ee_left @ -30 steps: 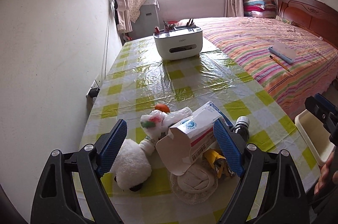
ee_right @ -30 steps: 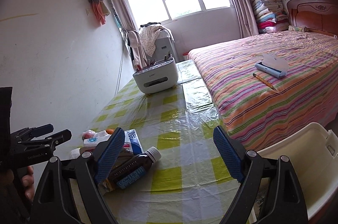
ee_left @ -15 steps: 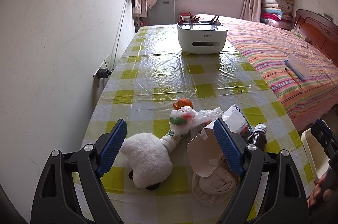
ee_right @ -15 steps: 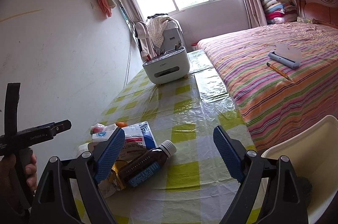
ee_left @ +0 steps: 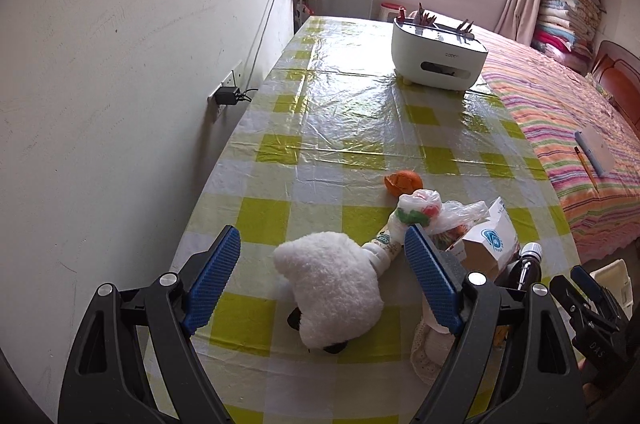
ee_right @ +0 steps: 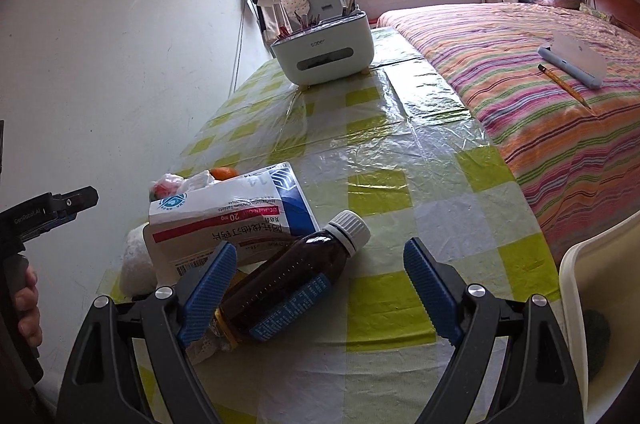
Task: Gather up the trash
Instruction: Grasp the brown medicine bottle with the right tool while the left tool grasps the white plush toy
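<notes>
A pile of trash lies at the near end of the checked table (ee_left: 344,127). In the left wrist view my open left gripper (ee_left: 322,280) frames a white fluffy wad (ee_left: 332,284); beside it lie a small white bottle (ee_left: 384,248), a crumpled plastic bag (ee_left: 432,209), orange peel (ee_left: 402,181) and a medicine box (ee_left: 490,240). In the right wrist view my open right gripper (ee_right: 318,290) hovers over a brown bottle (ee_right: 296,284) with a white cap, which lies against the medicine box (ee_right: 232,220). Both grippers are empty.
A white organiser box (ee_left: 438,57) stands farther up the table (ee_right: 400,159). The wall runs along the table's left side, with a socket and plug (ee_left: 228,95). A striped bed (ee_right: 540,71) borders the right. A cream bin (ee_right: 600,304) sits off the table's near right corner.
My left gripper swung left, from over the medicine box to framing the fluffy wad. My right gripper moved closer over the brown bottle. Both stayed open.
</notes>
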Tool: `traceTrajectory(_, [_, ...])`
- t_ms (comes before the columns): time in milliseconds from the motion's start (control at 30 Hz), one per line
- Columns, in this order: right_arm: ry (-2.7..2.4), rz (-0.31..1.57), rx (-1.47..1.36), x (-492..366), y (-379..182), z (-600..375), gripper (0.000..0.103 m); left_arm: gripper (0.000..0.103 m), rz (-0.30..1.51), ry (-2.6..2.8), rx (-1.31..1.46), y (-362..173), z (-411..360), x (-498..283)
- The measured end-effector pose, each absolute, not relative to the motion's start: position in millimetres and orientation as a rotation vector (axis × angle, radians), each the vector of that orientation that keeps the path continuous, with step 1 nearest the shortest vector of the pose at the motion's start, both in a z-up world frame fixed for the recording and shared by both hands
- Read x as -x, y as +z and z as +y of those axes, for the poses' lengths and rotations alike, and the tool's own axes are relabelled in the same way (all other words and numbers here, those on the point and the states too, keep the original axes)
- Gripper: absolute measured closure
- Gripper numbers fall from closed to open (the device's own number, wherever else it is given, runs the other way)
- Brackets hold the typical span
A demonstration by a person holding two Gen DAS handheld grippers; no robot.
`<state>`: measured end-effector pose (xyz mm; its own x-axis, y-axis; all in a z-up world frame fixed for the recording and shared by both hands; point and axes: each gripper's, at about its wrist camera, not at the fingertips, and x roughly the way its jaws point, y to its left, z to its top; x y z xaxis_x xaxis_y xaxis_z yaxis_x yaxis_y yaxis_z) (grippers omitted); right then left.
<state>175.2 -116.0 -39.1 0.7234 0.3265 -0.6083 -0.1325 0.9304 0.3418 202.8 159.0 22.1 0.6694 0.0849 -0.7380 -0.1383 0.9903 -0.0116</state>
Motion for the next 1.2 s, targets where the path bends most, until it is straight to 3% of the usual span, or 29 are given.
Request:
traceTrajectory(333, [0.279,0.872,-0.327,-205,-70,-97,0.021,0.02,0.918,0.167,0.184,8,191,-214])
traceTrajectory(500, [0.291,0.868,-0.239,-204,-69,-82,0.045,0.02,0.994,0.198,0.178,-8,196,-223])
traceTrajectory(600, [0.295,0.855,-0.212,-199,-68,-78,0.054,0.02,1.065,0.197,0.168,-22,195,-229])
traceTrajectory(1200, [0.331,0.821,-0.278,-189,-61,-93,0.057,0.02,1.205,0.087,0.213,-57,170,-241])
